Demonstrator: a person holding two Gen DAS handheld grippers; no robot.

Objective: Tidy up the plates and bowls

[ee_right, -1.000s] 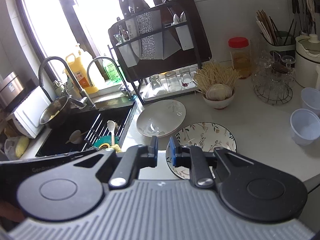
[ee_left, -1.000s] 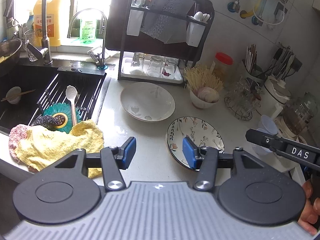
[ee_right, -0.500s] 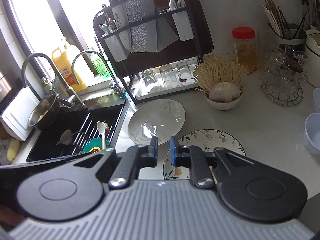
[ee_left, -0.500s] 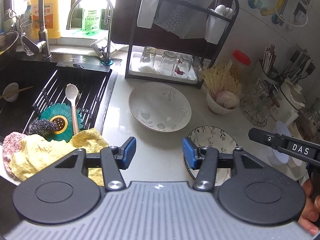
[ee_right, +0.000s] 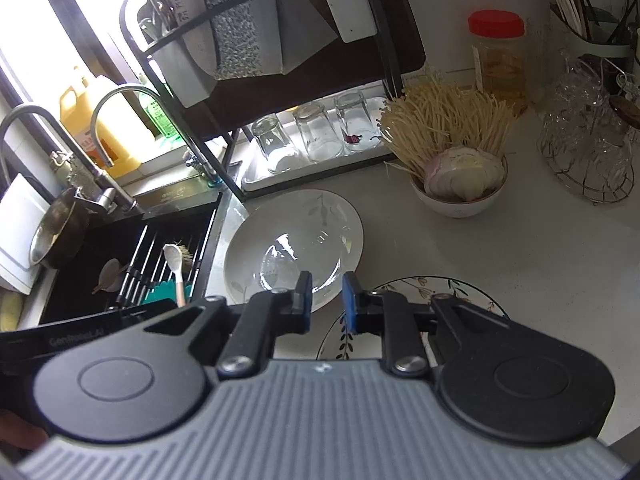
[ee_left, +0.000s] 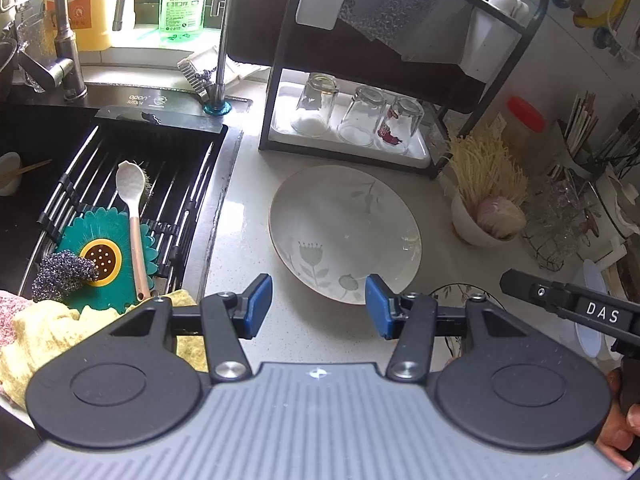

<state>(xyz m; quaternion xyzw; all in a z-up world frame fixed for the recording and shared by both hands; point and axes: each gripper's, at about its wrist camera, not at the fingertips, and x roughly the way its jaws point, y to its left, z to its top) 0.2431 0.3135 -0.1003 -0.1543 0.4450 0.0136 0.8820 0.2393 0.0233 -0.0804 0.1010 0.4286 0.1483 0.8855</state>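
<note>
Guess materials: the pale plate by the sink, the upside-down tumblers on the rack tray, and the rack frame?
Pale plate: likely glazed ceramic or porcelain; glossy, with window glare and a printed floral motif. Tumblers: clear glass, see-through with bright rim highlights; hard plastic can't be ruled out. Rack frame: probably black-coated metal; thin bent bars, matte finish.

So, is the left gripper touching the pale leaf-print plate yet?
Apart. In the left wrist view the left gripper has its jaws open, bare counter showing between them, and the pale plate lies beyond, ungripped.

Pale counter point(ee_left: 248, 184) carries white plate point(ee_left: 344, 232), patterned plate point(ee_right: 420, 292), apparently overlapping.
</note>
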